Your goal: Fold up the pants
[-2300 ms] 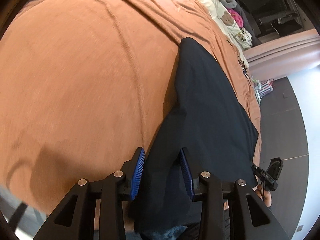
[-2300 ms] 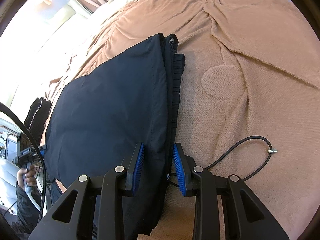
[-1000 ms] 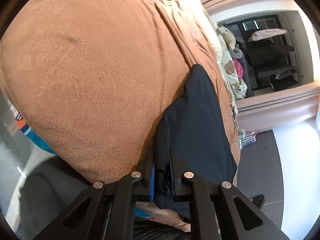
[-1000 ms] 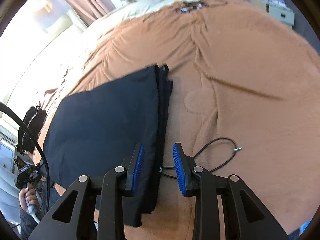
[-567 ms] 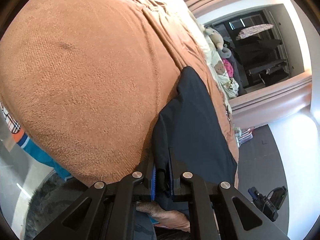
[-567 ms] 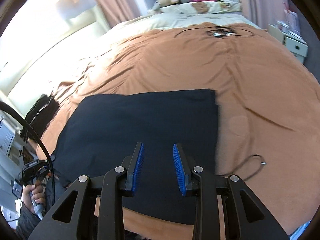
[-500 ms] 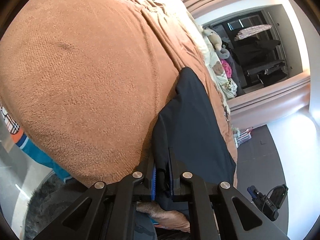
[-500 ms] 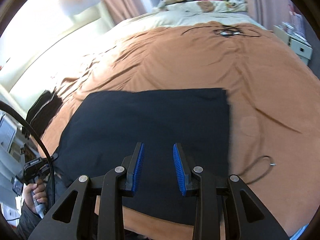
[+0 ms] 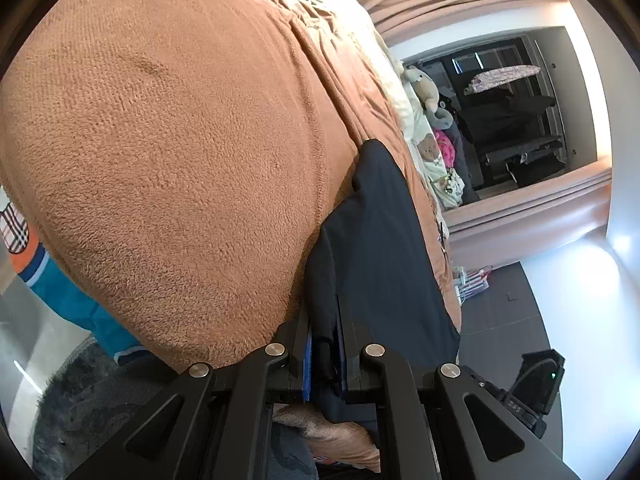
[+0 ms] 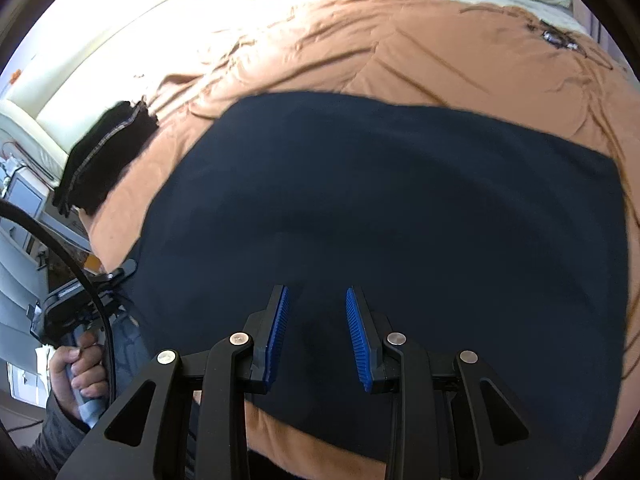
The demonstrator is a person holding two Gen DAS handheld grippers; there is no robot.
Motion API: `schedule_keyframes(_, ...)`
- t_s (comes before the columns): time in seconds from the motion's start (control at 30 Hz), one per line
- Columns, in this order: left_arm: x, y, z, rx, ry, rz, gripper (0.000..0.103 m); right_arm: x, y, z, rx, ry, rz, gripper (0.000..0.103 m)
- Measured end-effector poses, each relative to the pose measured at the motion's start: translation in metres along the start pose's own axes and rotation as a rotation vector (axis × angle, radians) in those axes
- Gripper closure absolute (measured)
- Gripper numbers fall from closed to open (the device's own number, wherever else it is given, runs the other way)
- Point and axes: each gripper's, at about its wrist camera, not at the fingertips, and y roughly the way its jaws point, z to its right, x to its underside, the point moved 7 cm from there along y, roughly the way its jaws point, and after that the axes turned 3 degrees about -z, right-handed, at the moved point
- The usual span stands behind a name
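The bed (image 10: 460,44) carries the pants (image 10: 380,208), spread flat across its near edge. I judge I'm mid-fold, one end secured. My left hand-held gripper (image 9: 325,360) is clamped on the pants' corner at the bed's edge. My right hand-held gripper (image 10: 316,336) hangs above the cloth, jaws apart and empty. Next, it needs an edge to pinch.
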Motion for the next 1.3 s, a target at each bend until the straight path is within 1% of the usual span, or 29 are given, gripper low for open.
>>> schedule_keyframes(0.07,0.000,-0.001,0.000,0.003,-0.002,0.000,0.094,-0.007,0.014,0.002,0.015,0.019,-0.025,0.076)
schedule_keyframes(0.1,0.000,-0.001,0.000,0.006,-0.004,-0.001,0.094,-0.011,0.020,0.003,0.024,0.029,-0.036,0.079)
schedule_keyframes(0.17,0.001,-0.002,0.001,0.009,-0.005,-0.001,0.094,-0.021,0.029,0.009,0.042,0.050,-0.052,0.081)
schedule_keyframes(0.33,0.002,-0.002,0.001,0.014,-0.006,-0.002,0.094,-0.050,0.045,0.014,0.093,0.071,-0.059,0.083)
schedule_keyframes(0.5,0.001,-0.002,0.000,0.016,-0.005,-0.005,0.094,-0.077,0.058,0.018,0.162,0.067,-0.064,0.088)
schedule_keyframes(0.7,0.001,-0.002,0.000,0.020,-0.006,-0.004,0.094,-0.109,0.067,0.024,0.244,0.065,-0.057,0.089)
schedule_keyframes(0.77,0.001,-0.002,0.000,0.020,-0.006,-0.004,0.094,-0.116,0.070,0.027,0.260,0.078,-0.061,0.089)
schedule_keyframes(0.9,0.001,-0.003,-0.001,0.024,-0.008,-0.005,0.094,-0.127,0.080,0.029,0.260,0.081,-0.070,0.089)
schedule_keyframes(1.0,0.000,-0.002,-0.001,0.028,-0.009,-0.007,0.094,-0.136,0.084,0.033,0.293,0.054,-0.059,0.089)
schedule_keyframes(1.03,0.000,-0.002,-0.001,0.028,-0.008,-0.007,0.094,-0.140,0.089,0.034,0.291,0.058,-0.062,0.089)
schedule_keyframes(1.17,-0.001,-0.002,-0.001,0.025,-0.002,-0.007,0.094,-0.130,0.082,0.029,0.254,0.053,-0.051,0.089)
schedule_keyframes(1.3,-0.001,-0.002,-0.001,0.024,0.001,-0.007,0.094,-0.115,0.072,0.014,0.207,0.017,-0.042,0.089)
